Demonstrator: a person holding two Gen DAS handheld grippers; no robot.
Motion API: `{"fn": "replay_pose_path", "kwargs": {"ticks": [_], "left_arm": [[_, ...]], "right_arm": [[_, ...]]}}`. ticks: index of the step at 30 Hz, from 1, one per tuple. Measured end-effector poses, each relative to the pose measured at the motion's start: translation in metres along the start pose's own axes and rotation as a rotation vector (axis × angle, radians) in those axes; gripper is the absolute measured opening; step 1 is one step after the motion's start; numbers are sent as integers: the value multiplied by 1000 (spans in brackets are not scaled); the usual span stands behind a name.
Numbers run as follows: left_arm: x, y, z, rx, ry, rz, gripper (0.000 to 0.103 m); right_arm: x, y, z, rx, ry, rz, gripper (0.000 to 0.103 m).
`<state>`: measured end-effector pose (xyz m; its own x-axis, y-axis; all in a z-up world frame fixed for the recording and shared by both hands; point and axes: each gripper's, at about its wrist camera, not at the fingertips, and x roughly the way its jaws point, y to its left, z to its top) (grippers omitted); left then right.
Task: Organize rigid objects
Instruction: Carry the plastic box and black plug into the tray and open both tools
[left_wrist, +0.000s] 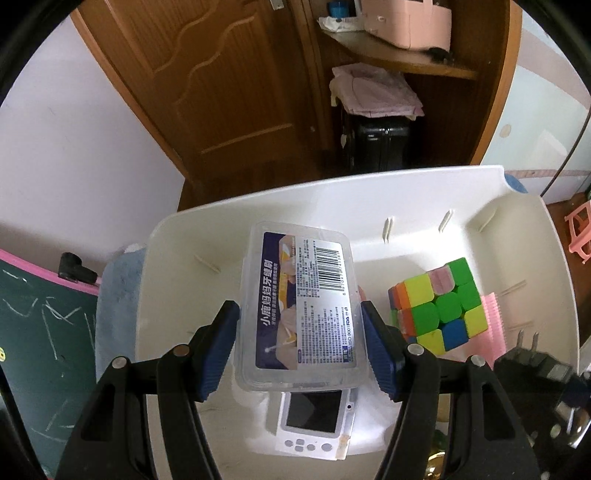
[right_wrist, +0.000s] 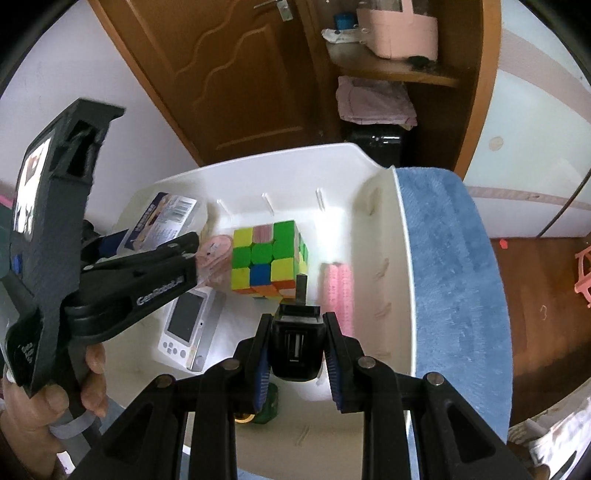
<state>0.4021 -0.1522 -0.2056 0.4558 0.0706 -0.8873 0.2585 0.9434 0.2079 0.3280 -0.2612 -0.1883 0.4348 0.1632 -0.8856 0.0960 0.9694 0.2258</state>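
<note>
My left tool (left_wrist: 299, 347) is clamped on a clear plastic box (left_wrist: 299, 295), its ribbed blue pads (left_wrist: 218, 354) pressed against the box's two long sides. The box is rectangular with rounded corners and carries a printed label with a barcode; I hold it over the left part of a white plastic bin (left_wrist: 369, 192). My right tool (right_wrist: 297, 354) is closed tight on a black charger plug (right_wrist: 295, 343), a blocky, glossy piece with a port on its near face and metal prongs pointing away from me, held over the near middle of the bin.

Inside the bin, a cube puzzle (right_wrist: 267, 258) with bright, smooth square tiles in green, yellow, blue, orange and pink sits toward the far middle. Just right of it lies a pink comb-like piece (right_wrist: 338, 295) with fine ridged teeth. A small white handheld device (left_wrist: 314, 421) with a dark screen and round buttons lies flat on the bin floor, below the box I hold. The bin's walls are smooth with thin raised ribs. A fuzzy blue cloth (right_wrist: 454, 277) lies under the bin, showing along its right side
</note>
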Motion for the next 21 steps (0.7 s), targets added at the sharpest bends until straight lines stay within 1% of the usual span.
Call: {"fn": "replay_pose_path", "kwargs": {"ticks": [4,8,9,11,12,13,14,15,17,20,21], "left_arm": [[8,-8,-4,23,10,5,69],[7,-12,-6,38,20,-18,70],[3,-11,-6,40,13,-16,74],[-8,-9,-5,40,-11,-11,80],[-14,-8,-5,39,-22,-14,84],[-20,-6,-4,39,-27,-14,85],[-28,-4,-3,36,-29,-18,85],[-37,0,-3,29,-34,-30,85],[-56,7,-3,11,-46,-49,85],[-100,20,-7,4,-93,-88,86],[-118,25,-9,7,-118,-98,89]], "right_arm": [[10,10,-6,-26,29,27,26],[19,16,-14,-34,57,49,27],[17,19,-16,-44,51,53,28],[11,23,-18,-58,31,59,33],[3,26,-20,-71,8,62,43],[-4,28,-21,-80,-11,60,54],[-12,30,-23,-88,-32,55,56],[-24,33,-25,-100,-65,49,56],[-43,39,-27,-115,-95,40,56],[-81,45,-33,-119,-155,29,56],[-97,47,-38,-119,-176,26,56]]}}
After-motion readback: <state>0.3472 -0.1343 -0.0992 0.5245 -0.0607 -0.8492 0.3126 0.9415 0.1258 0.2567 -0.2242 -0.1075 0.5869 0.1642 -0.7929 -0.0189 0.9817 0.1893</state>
